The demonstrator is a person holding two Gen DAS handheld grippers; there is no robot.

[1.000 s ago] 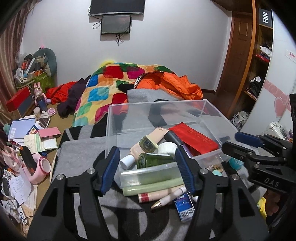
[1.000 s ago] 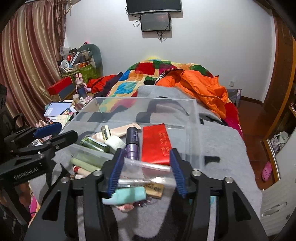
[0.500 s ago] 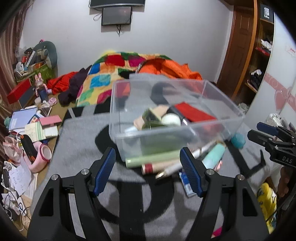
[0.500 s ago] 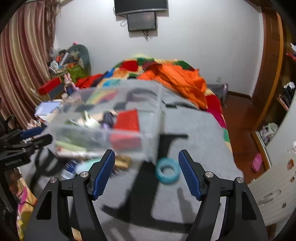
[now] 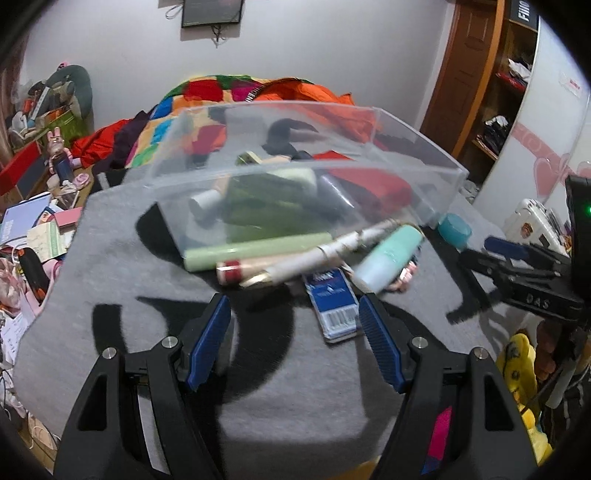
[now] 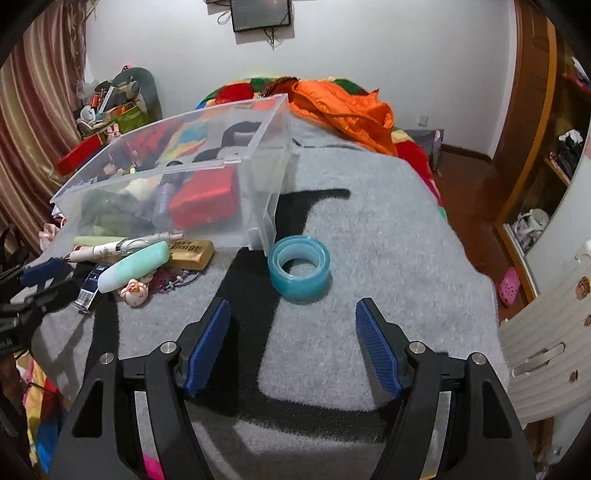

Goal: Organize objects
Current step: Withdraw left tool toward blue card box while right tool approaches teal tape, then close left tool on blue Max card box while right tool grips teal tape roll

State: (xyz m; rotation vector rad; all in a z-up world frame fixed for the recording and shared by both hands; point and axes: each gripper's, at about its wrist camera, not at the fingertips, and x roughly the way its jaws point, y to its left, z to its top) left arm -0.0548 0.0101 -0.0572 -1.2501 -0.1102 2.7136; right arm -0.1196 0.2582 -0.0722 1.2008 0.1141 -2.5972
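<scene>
Resting on the grey blanket (image 6: 388, 229), the clear plastic bin (image 5: 417, 147) holds bottles and a red packet. Just in front of it lie tubes, a mint case (image 5: 388, 258) and a blue box (image 5: 332, 295); a teal tape roll (image 6: 299, 269) sits beside its corner. Both the left tongs (image 5: 293, 341) and right tongs (image 6: 291, 347) gape empty, short of these things.

Back wall: dark screen (image 6: 261, 14) mounted high.
Bed: patchwork quilt (image 5: 207, 88), orange jacket (image 6: 343, 107) heaped on top.
Left side: striped curtain (image 6: 33, 122).
Right side: wooden door (image 5: 469, 74).
</scene>
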